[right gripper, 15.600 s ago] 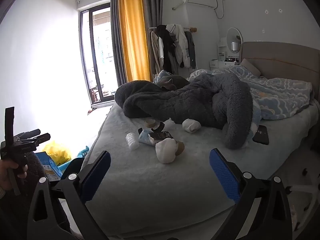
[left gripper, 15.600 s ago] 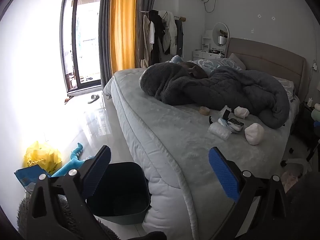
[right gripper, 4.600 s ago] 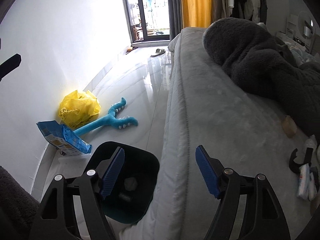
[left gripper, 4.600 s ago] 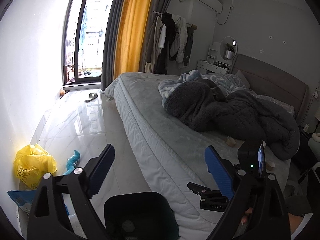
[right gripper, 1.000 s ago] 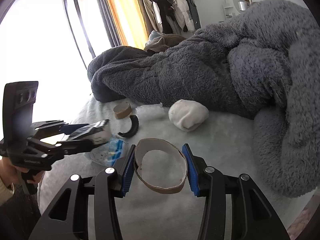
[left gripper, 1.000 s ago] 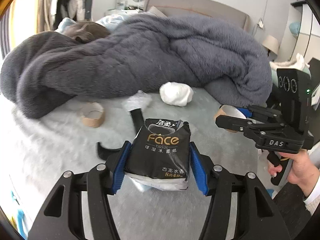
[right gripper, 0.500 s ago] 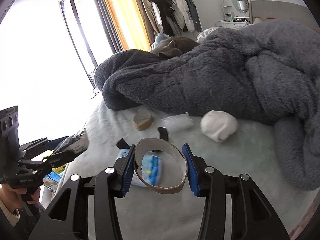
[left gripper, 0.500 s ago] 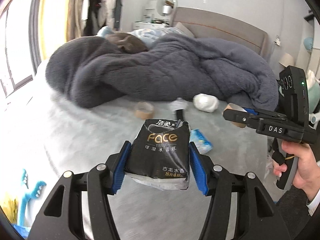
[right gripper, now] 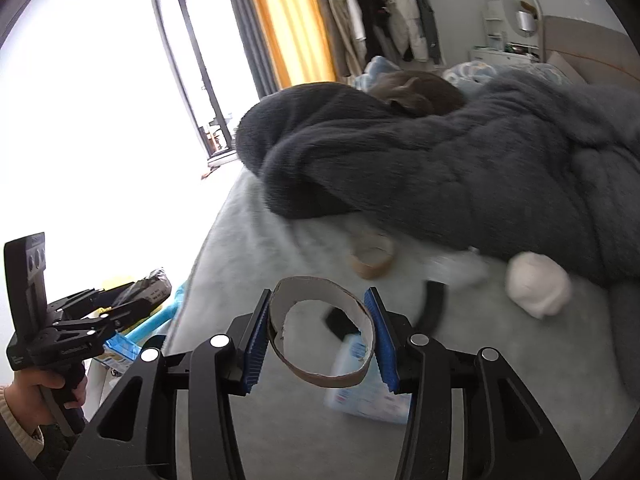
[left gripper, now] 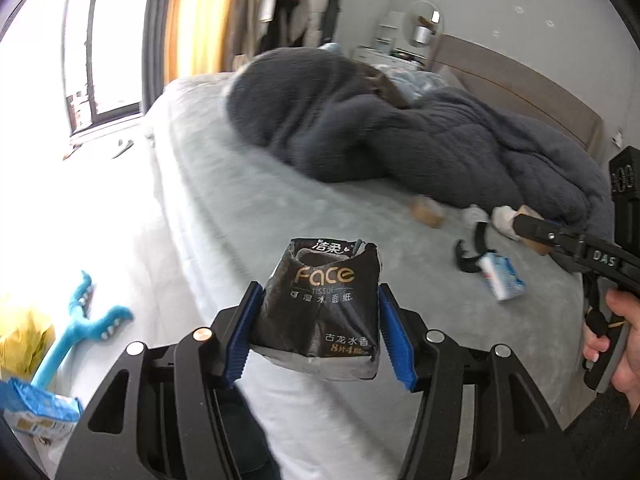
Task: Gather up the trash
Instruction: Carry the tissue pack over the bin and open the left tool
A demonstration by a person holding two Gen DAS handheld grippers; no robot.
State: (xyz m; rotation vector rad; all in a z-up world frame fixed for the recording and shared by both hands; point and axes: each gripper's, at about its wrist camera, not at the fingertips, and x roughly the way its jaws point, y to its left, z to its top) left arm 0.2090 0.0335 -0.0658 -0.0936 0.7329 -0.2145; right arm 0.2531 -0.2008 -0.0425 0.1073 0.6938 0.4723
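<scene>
Left claw (left gripper: 320,330) is pinching black tissue pack (left gripper: 320,312) above bed (left gripper: 248,216) edge; right claw (right gripper: 320,338) is squeezing cardboard ring (right gripper: 320,332) over bed, blue packet (right gripper: 366,392) lying below.

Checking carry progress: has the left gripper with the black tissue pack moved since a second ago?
Yes. The left gripper, shut on the black tissue pack, has swung from over the grey blanket toward the bed's edge and the floor.

Daylight from the window (right gripper: 192,60) blows out white; motion blur, fisheye-bent dark corners
</scene>
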